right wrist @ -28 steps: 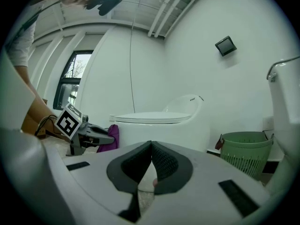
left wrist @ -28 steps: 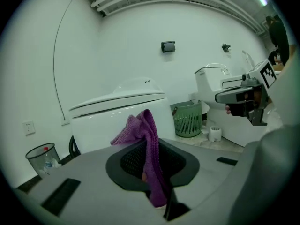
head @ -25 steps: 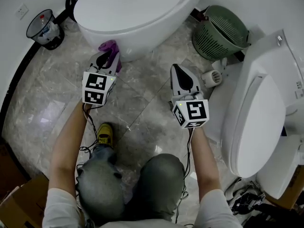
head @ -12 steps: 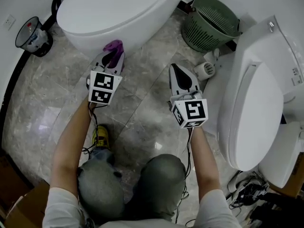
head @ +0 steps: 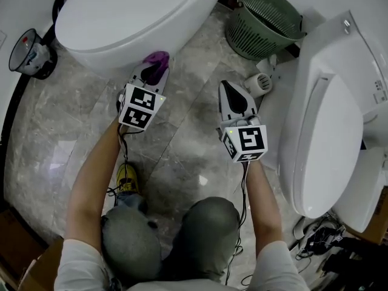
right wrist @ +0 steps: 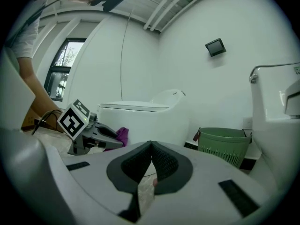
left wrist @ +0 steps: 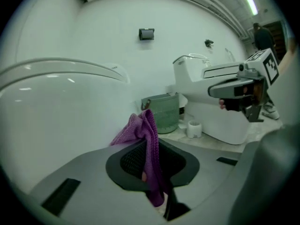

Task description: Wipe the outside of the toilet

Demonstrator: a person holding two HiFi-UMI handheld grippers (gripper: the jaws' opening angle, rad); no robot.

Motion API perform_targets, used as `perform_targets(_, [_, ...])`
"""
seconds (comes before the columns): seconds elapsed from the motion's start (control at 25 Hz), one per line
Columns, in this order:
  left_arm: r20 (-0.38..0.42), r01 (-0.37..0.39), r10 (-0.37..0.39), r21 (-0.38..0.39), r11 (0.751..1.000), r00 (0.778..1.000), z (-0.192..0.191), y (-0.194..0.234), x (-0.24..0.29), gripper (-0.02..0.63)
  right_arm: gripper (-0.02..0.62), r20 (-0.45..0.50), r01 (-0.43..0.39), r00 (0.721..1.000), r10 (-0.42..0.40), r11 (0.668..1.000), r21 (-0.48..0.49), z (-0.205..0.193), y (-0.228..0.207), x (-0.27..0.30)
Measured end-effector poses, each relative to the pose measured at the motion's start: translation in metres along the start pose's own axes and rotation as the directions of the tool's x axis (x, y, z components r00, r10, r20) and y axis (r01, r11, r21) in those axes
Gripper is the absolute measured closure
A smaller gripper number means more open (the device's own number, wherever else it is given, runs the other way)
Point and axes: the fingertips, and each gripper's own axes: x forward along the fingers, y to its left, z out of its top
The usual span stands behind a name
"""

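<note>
The white toilet stands at the right of the head view with its lid down; the left gripper view shows this toilet too. A purple cloth hangs from my left gripper, whose jaws are shut on it. In the left gripper view the purple cloth drapes over the closed jaws. My right gripper hovers over the floor left of the toilet's base, shut with nothing in it. Neither gripper touches the toilet.
A white bathtub fills the top left. A green basket stands between tub and toilet, with a small white roll-like object by the toilet base. A small bin sits far left. Cables lie at bottom right.
The head view has swung toward the toilet, so the tub and bin slid left. My left gripper with the cloth has moved right, closer to the right gripper.
</note>
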Motion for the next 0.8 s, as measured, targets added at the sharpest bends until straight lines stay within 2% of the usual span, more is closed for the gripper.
perform_targets(0.08, [-0.011, 0.132, -0.132, 0.027, 0.991, 0.991, 0.003, -0.025, 0.002, 0.537, 0.588, -0.007, -0.009, 1.000, 0.009, 1.000, -0.003, -0.003, 0.004, 0.004])
perform_targets(0.12, [-0.010, 0.172, -0.171, 0.053, 0.984, 0.985, 0.005, -0.035, 0.001, 0.537, 0.588, -0.008, -0.015, 1.000, 0.015, 1.000, -0.006, -0.003, 0.007, 0.006])
perform_targets(0.2, [-0.009, 0.205, -0.205, 0.096, 0.974, 0.979, 0.007, -0.048, -0.005, 0.537, 0.588, -0.008, -0.027, 1.000, 0.027, 1.000, -0.006, -0.002, 0.011, 0.010])
perform_targets(0.28, [-0.016, 0.213, -0.212, 0.104, 0.972, 0.977, 0.003, -0.050, -0.012, 0.537, 0.588, -0.005, -0.038, 0.999, 0.038, 0.999, -0.003, -0.001, 0.017, 0.014])
perform_targets(0.52, [-0.061, 0.120, -0.116, 0.070, 0.990, 0.991, -0.032, -0.011, -0.055, 0.537, 0.588, 0.004, -0.088, 0.996, 0.088, 0.996, 0.008, 0.000, 0.046, 0.025])
perform_targets(0.68, [-0.106, 0.021, -0.020, 0.006, 1.000, 0.994, -0.069, 0.026, -0.095, 0.537, 0.588, 0.010, -0.126, 0.992, 0.126, 0.992, 0.014, 0.001, 0.069, 0.034])
perform_targets(0.8, [-0.136, -0.084, 0.073, -0.074, 0.994, 0.988, -0.098, 0.060, -0.127, 0.537, 0.588, 0.013, -0.147, 0.989, 0.147, 0.989, 0.022, 0.001, 0.082, 0.037])
